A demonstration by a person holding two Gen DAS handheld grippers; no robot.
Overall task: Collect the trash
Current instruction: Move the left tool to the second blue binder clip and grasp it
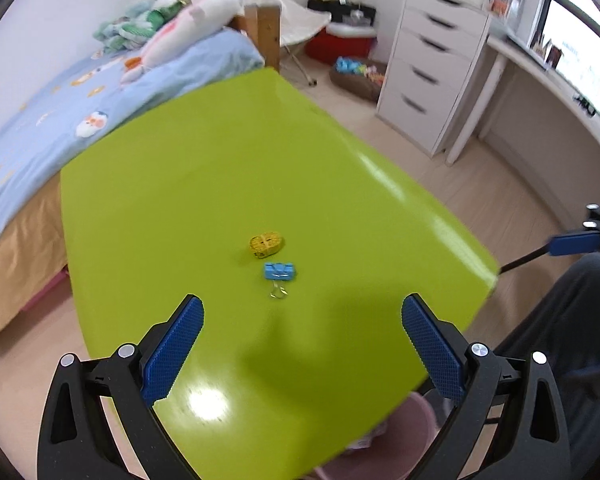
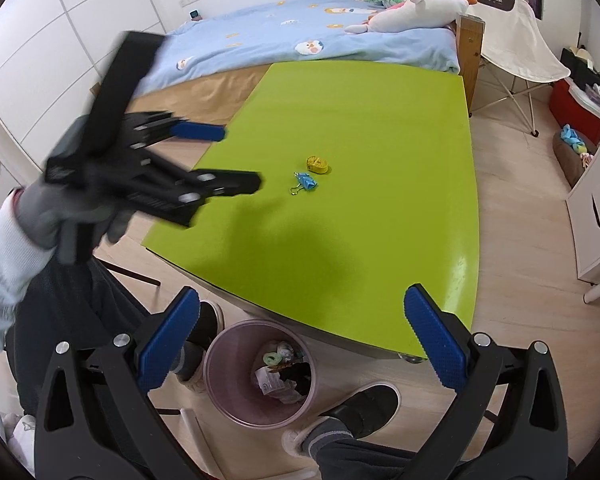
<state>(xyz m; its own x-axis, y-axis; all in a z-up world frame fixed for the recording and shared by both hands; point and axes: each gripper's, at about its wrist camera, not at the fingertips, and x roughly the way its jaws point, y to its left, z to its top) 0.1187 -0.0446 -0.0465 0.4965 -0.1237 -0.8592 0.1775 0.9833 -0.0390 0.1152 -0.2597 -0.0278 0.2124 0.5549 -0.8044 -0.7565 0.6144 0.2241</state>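
At the near edge, floor: pale wood boards; a pink bin [image 2: 260, 372] stands just under the desk's near edge, between the person's feet, with crumpled scraps inside.
Right tongs [image 2: 302, 344]: spread wide, holding nothing, hanging over the bin and the near desk edge; blue ribbed pads [image 2: 168, 344].
Left tongs [image 1: 302, 354]: spread wide, holding nothing, above the near part of the desk; in the right wrist view they reach in from the left, blurred, gripped by a grey-gloved hand [image 2: 56, 216].
Desk [image 1: 204, 184]: glossy lime-green top, bare but for two small things near its middle; window glare and the tongs' shadow lie on it.
Clip [image 1: 280, 271]: blue binder clip, lying flat beyond the left tongs, roughly on their centre line; body's long axis runs across the left wrist view, wire handle pointing back toward the tongs.
Tape [image 1: 265, 243]: small yellow roll with black marks, just beyond the clip, near it but apart; marks too small to read.
Bed [image 1: 60, 120]: past the desk's far left side, light-blue cover with cartoon prints, a white-and-pink plush [image 1: 196, 20] and green plush toys at the head.
Drawers [image 1: 428, 68]: white unit far right, beside a long white counter under the windows.
Far corner: white folding chair [image 2: 508, 36], red box, dark bag; writing on the chair's dark patch unreadable.
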